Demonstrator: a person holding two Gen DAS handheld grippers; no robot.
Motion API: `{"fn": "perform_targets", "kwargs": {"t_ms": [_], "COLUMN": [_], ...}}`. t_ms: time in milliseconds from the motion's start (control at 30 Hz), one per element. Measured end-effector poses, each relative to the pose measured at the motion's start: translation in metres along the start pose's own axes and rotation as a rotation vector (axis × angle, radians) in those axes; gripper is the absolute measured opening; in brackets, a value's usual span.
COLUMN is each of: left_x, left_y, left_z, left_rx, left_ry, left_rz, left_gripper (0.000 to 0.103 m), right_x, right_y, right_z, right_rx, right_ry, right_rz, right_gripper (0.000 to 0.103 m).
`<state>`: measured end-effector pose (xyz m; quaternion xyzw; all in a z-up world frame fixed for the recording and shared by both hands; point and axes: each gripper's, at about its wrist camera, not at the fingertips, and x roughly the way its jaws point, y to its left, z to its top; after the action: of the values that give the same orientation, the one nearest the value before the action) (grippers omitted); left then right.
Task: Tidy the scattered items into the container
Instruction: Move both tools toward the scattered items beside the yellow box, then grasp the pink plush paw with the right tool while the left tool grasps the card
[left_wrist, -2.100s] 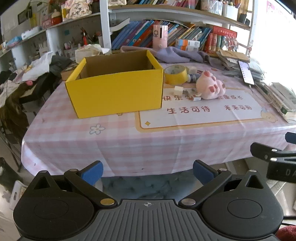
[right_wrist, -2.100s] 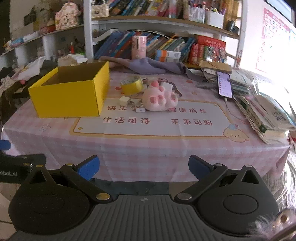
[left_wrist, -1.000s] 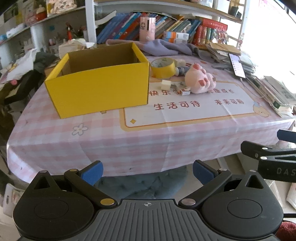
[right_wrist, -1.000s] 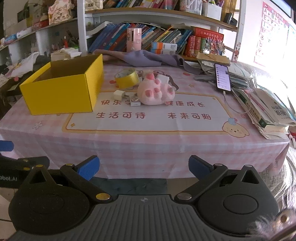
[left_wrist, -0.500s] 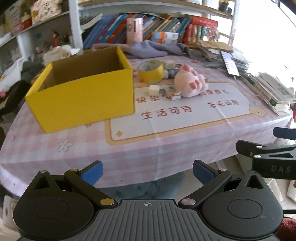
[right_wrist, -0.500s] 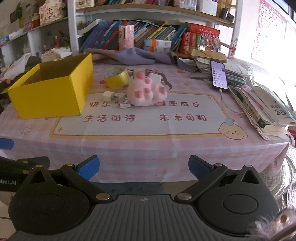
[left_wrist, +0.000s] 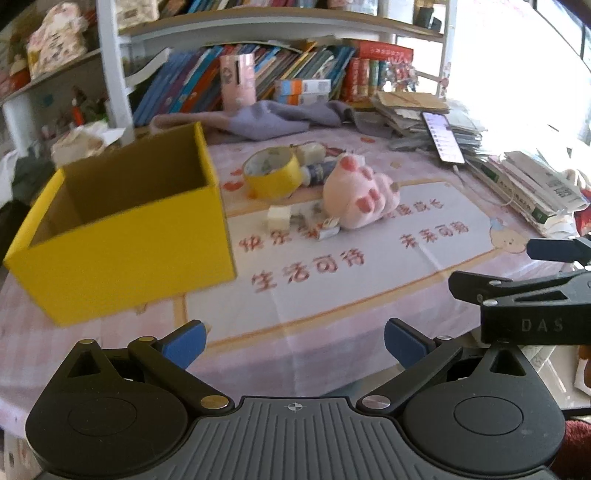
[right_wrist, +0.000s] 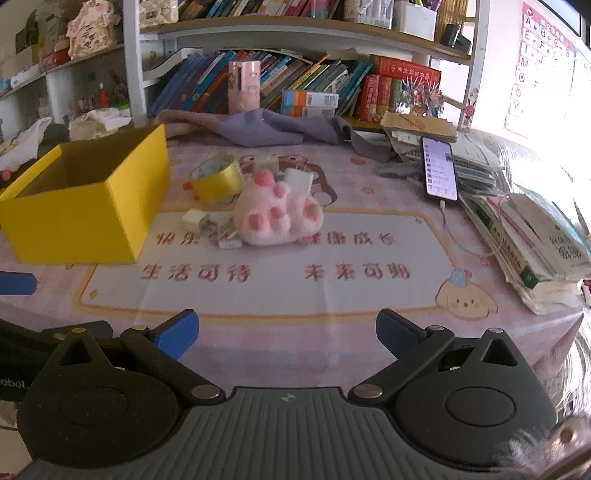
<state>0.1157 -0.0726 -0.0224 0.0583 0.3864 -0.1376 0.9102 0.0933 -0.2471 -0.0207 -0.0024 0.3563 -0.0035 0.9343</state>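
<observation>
Yellow box, open top, pink plush paw

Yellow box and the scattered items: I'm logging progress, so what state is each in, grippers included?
Yellow box: open-topped, nothing visible inside.
Tape roll: on the table, outside the box.
Pink plush paw: on the table, untouched.
Phone: screen lit.
Left gripper: open.
Right gripper: open.

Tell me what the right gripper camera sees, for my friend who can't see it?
An open right gripper faces a pink table holding a yellow box, a yellow tape roll and a pink plush paw, with bookshelves behind.
</observation>
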Motion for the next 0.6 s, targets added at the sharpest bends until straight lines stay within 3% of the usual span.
{"fn": "perform_targets", "kwargs": {"t_ms": [267,600], "left_x": [0.028,0.066], "left_y": [-0.022,-0.035], "left_z": [0.035,0.068], "left_rx": [0.049,-0.007], "left_ry": [0.029,0.082], "left_rz": [-0.031,-0.025], "left_gripper": [0.103,0.103], "right_x": [0.021,0.078], "right_y": [-0.029,-0.051], "right_z": [0.041,0.081], "right_rx": [0.001,-0.070], "right_ry": [-0.050,0.015], "right_rz": [0.092,0.201], "right_gripper": [0.102,0.102]}}
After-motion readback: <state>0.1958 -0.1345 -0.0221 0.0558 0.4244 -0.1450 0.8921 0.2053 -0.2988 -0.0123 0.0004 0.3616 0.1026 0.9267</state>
